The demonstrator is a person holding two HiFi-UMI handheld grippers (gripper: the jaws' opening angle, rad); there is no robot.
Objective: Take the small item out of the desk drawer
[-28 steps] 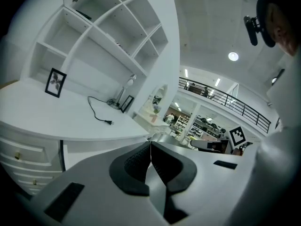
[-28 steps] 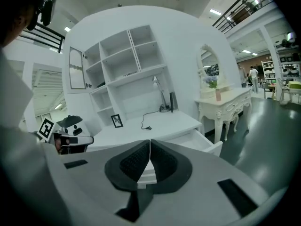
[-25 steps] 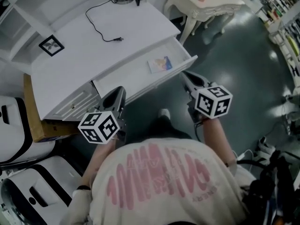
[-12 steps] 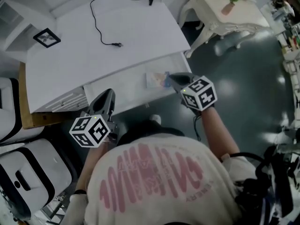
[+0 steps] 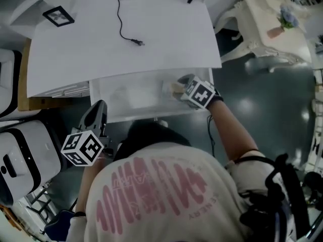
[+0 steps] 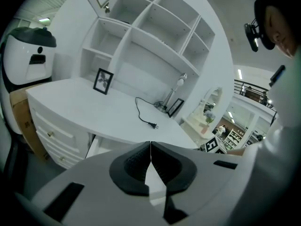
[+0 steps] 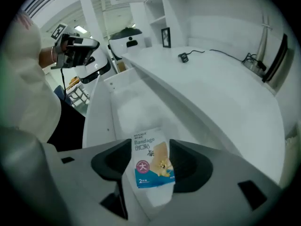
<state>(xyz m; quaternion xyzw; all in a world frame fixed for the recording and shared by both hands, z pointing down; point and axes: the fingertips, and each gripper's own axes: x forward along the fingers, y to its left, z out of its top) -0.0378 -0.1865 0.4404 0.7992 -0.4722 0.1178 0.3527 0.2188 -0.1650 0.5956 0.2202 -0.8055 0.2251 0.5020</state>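
The white desk's drawer (image 5: pixel 126 97) stands pulled out. In it lies a small bandage packet (image 5: pixel 173 88), white and blue with a cartoon print. My right gripper (image 5: pixel 182 83) reaches into the drawer's right end. In the right gripper view the packet (image 7: pixel 153 166) lies flat on the drawer floor between the jaws of the right gripper (image 7: pixel 151 150); they are opening and the pads stand off it. My left gripper (image 5: pixel 97 111) hangs in front of the desk, left of the drawer. The left gripper (image 6: pixel 150 160) has its pads together, nothing between them.
On the desktop (image 5: pixel 101 39) lie a black power cord with plug (image 5: pixel 132 38) and a small picture frame (image 5: pixel 58 15). A white ornate side table (image 5: pixel 272 32) stands to the right. A cardboard box (image 5: pixel 22 84) and a white-and-black machine (image 5: pixel 15 155) are at the left.
My right gripper has moved from in front of the drawer into it, over the packet. The left gripper has stayed low in front of the desk.
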